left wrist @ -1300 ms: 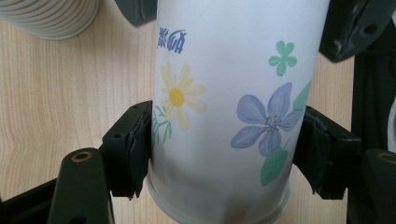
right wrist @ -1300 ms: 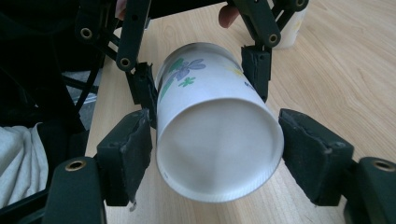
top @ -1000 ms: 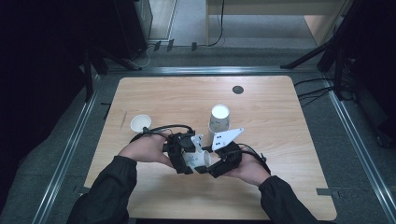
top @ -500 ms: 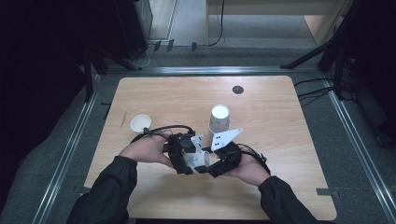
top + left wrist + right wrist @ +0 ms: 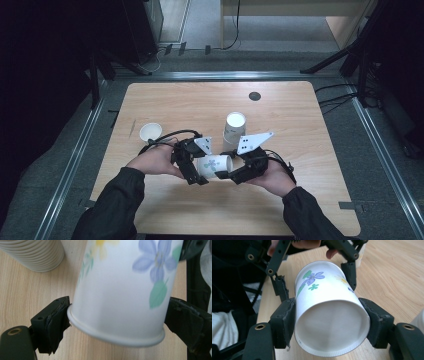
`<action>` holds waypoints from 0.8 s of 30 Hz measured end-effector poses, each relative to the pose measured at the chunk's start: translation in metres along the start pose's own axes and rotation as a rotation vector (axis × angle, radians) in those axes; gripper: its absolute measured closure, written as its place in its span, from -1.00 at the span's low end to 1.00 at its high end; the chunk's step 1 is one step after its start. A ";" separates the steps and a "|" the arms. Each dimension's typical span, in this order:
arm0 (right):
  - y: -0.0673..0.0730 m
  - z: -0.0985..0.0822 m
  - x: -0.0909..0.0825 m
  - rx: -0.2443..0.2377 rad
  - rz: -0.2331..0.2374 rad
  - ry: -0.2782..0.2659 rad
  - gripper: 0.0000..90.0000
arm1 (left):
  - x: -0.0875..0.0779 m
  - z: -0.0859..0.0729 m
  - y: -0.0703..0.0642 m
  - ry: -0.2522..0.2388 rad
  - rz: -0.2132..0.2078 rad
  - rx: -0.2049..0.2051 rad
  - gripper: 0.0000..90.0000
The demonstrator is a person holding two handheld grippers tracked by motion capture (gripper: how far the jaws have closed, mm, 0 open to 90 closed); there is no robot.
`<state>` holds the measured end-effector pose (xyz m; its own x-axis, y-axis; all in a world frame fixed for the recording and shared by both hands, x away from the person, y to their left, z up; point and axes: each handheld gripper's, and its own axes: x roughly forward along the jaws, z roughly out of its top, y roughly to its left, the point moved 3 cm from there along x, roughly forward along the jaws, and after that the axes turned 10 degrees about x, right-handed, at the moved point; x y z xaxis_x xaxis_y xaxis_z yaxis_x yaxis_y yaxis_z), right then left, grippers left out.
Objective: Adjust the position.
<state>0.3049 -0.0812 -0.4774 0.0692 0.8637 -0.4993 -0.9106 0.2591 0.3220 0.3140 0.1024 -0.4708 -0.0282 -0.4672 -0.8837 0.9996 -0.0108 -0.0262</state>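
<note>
A white paper cup with blue flowers lies on its side just above the wooden table, between both grippers. My right gripper is shut on its base end, a pad pressing each side. My left gripper straddles the rolled rim of the cup. Its jaws have just been opening, and the pads now rest lightly beside the rim without squeezing it. In the high view the left gripper comes in from the left and the right gripper from the right.
A ribbed white cup stands upright just behind the grippers and shows close by in the left gripper view. A small white cup sits at the left. A dark round hole marks the far side.
Both hands keep their place with the flowered cup between them. The high view shows no clear shift of cup or grippers.
</note>
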 end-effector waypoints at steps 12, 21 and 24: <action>-0.002 0.004 -0.022 0.009 0.032 -0.079 -0.25 | -0.011 -0.011 0.001 -0.201 -0.005 -0.077 -0.81; -0.002 0.005 -0.031 0.011 0.050 -0.108 -0.25 | -0.013 -0.021 0.000 -0.295 -0.001 -0.170 -0.81; -0.002 0.004 -0.033 0.011 0.052 -0.114 -0.25 | -0.009 -0.022 -0.003 -0.286 0.023 -0.191 -0.81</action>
<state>0.3066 -0.1082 -0.4582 0.0682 0.9194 -0.3874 -0.9098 0.2167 0.3539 0.3108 0.1263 -0.4734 0.0230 -0.6943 -0.7193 0.9807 0.1553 -0.1185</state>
